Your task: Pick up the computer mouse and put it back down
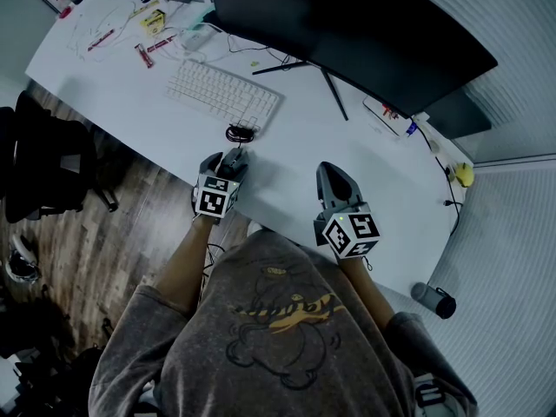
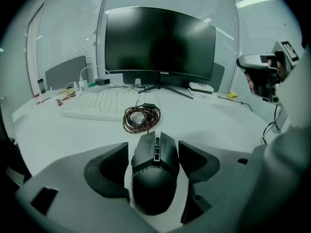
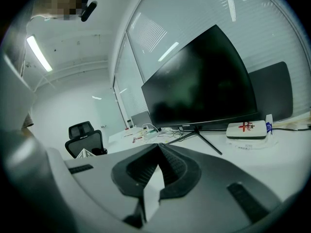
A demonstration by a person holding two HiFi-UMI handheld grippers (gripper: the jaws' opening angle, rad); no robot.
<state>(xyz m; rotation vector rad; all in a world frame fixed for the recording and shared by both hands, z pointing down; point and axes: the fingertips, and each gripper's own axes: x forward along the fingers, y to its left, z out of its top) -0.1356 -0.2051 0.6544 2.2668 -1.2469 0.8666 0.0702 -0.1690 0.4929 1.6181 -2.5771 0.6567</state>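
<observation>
A black computer mouse (image 2: 154, 178) lies between the jaws of my left gripper (image 2: 153, 147), which press against its two sides, so the gripper is shut on it. The mouse sits at or just above the white desk (image 1: 287, 159); I cannot tell which. Its braided cable coil (image 2: 142, 118) lies just ahead, in front of the white keyboard (image 2: 97, 106). In the head view the left gripper (image 1: 233, 153) and the mouse (image 1: 235, 160) are near the desk's front edge. My right gripper (image 1: 331, 168) hovers to the right, shut and empty, with its jaws meeting at the tips (image 3: 158, 147).
A large black curved monitor (image 1: 347, 24) on a thin-legged stand fills the back of the desk. A white box (image 3: 247, 128) lies at the right of it, small clutter and cables (image 1: 148, 24) at the far left. A black office chair (image 1: 43, 168) stands left of the desk.
</observation>
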